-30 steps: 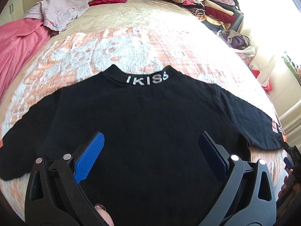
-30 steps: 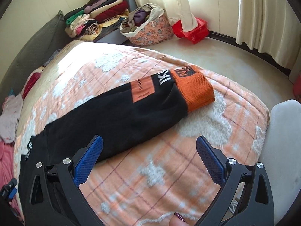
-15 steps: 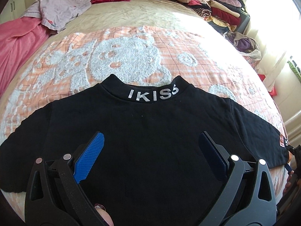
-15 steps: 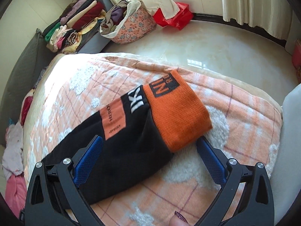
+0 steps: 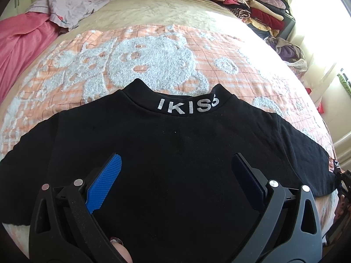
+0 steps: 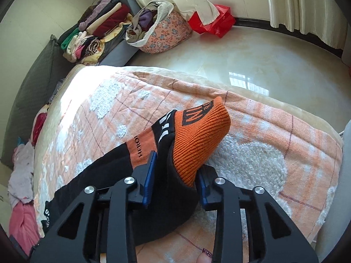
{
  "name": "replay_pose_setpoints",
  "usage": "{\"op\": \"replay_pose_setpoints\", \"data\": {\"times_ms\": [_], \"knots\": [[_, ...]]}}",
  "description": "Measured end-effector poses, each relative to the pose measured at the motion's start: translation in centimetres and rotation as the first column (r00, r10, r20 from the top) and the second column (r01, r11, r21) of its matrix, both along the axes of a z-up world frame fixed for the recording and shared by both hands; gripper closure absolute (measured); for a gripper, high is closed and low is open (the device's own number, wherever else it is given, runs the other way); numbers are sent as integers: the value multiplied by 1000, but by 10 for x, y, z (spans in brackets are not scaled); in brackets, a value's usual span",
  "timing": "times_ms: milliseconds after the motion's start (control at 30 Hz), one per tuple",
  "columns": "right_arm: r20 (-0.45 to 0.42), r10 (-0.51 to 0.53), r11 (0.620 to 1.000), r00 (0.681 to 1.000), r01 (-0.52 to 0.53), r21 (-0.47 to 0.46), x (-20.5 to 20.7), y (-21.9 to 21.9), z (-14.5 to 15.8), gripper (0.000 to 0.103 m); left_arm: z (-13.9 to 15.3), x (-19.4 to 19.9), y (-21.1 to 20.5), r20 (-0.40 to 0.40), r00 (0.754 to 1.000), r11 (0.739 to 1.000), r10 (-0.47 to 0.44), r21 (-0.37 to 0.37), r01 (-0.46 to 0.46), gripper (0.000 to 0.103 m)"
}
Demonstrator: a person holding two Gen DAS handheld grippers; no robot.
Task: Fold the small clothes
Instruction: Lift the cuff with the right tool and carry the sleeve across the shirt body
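A small black sweater (image 5: 175, 144) lies back up on the bed, its collar lettered IKISS (image 5: 188, 107) pointing away from me. My left gripper (image 5: 175, 160) hovers open over the middle of its back, with only flat cloth beneath the blue pads. In the right wrist view the sweater's right sleeve (image 6: 98, 175) ends in an orange ribbed cuff (image 6: 201, 131). My right gripper (image 6: 176, 164) is closing on that sleeve end. The cloth is bunched between the pads, and the cuff sticks up past the fingertips.
An orange checked blanket (image 5: 153, 50) covers the bed. A pink sheet (image 5: 19, 43) and a pale garment (image 5: 72, 2) lie at the far left. Folded clothes (image 5: 252, 6) are stacked by the headboard. Past the bed edge are a flowered bag (image 6: 162, 28), a red bag (image 6: 215, 22) and shiny floor (image 6: 252, 61).
The right gripper came down over the cuff and its jaws went from wide open to pinching the sleeve end, which now stands bunched. The left gripper drifted a little lower over the sweater's back.
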State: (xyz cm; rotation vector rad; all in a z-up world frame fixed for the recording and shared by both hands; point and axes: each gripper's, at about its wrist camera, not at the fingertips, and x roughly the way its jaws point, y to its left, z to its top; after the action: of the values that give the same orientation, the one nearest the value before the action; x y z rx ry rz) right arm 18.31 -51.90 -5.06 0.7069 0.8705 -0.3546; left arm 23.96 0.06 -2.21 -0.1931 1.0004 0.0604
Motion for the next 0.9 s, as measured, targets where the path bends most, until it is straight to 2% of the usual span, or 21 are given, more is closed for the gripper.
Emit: {"op": "replay_pose_setpoints", "data": {"times_ms": [200, 467, 667, 900], "knots": [[79, 66, 998, 995, -66, -12, -4, 18, 26, 79, 9, -7, 0, 15, 1000, 1000, -20, -12, 20, 9], [171, 201, 979, 964, -204, 0, 4, 67, 69, 80, 28, -15, 8, 57, 998, 999, -27, -40, 30, 9], [213, 294, 954, 932, -300, -8, 12, 110, 99, 80, 37, -23, 20, 73, 997, 997, -28, -63, 33, 9], [255, 422, 901, 870, -433, -17, 22, 176, 134, 81, 44, -33, 43, 87, 996, 992, -10, -121, 21, 9]]}}
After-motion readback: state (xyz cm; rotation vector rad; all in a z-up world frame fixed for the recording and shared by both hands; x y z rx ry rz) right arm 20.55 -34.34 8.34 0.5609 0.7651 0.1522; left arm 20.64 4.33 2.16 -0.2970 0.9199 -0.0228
